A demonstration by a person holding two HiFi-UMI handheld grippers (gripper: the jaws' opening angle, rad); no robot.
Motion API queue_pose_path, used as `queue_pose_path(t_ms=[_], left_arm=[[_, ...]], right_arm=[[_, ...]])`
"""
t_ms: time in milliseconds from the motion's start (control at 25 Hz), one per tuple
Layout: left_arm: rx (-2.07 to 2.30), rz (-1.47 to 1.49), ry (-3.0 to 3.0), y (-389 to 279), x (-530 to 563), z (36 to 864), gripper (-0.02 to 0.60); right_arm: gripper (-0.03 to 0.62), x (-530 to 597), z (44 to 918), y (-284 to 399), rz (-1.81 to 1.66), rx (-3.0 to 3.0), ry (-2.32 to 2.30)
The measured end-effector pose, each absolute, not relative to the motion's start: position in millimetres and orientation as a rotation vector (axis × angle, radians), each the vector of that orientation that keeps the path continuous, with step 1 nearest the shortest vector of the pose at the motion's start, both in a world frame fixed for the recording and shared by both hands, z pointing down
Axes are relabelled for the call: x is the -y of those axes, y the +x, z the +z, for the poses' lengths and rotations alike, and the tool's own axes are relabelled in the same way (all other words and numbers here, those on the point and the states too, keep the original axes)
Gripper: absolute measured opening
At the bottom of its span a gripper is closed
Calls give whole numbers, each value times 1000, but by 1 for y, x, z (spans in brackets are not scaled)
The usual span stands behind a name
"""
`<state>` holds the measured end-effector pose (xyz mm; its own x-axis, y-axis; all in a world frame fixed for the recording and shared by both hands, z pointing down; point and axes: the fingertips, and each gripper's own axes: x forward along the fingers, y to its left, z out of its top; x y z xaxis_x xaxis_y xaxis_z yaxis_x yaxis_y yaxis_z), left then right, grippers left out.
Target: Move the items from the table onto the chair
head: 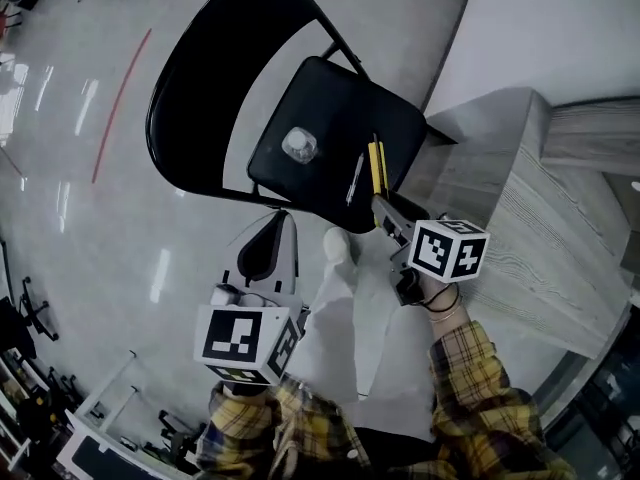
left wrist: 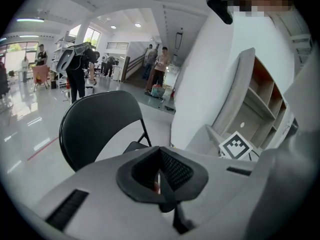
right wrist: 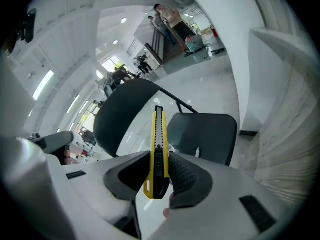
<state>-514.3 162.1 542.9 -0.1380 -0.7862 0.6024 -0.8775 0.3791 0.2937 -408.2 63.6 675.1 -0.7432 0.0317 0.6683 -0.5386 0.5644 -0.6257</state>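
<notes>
Floor: glossy pale hall floor [head: 80, 168] with a red line streaked across it. Only the left gripper view catches people [left wrist: 76, 74] standing far down the hall.
Table: wood-grain slab [head: 560, 258], matte and straight-edged, at the right of the head view. The right gripper view shows its grain as a curved wall at the right edge.
Chair: black folding chair [head: 330, 133] with a rounded back, a squarish padded seat and thin tube legs. It faces the person, just beside the table.
Left gripper: its dark ribbed pads are pressed together [left wrist: 161, 176]. From above it hangs short of the seat's front edge [head: 268, 248].
Right gripper: it is clamped on the knife [right wrist: 160, 171], at the seat's near right corner [head: 392, 223].
Knife: a long yellow snap-off cutter [right wrist: 159, 144] with a black slider, gripped near its butt. Its tip reaches out over the seat [head: 377, 166]; whether it touches the seat is unclear.
Pen: slim and pale, it lies on the seat just left of the knife [head: 355, 178]. The right gripper view shows only a sliver of it.
Round thing: small, whitish and shiny [head: 299, 146], it sits mid-seat. It appears in the head view alone and is too small to name.
</notes>
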Motion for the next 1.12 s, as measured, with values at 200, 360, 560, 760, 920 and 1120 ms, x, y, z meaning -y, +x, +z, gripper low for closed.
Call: queue_pose_path(t_ms=[200,360,560,760,920,1120], left_arm=[[1915,145,1396,-530,-160,598,3],[1902,152,1355,-538,-169,631,3],[1872,153,1313,-541,-180,660,3],[1857,152,1312,-540,-181,668,3],[1851,158,1322,-535,-179,669,3],[1854,161,1341,-530,-174,663,3]], right_arm=[[126,-46,773,-416,1222,2033,597],[126,-39,836,-409,1229,1935,730],[126,-37,884,-400,1168,1853,802],[126,-44,915,-396,1046,1794,793],[127,-51,927,-394,998,1774,769],[127,-51,926,-397,1003,1766,747]])
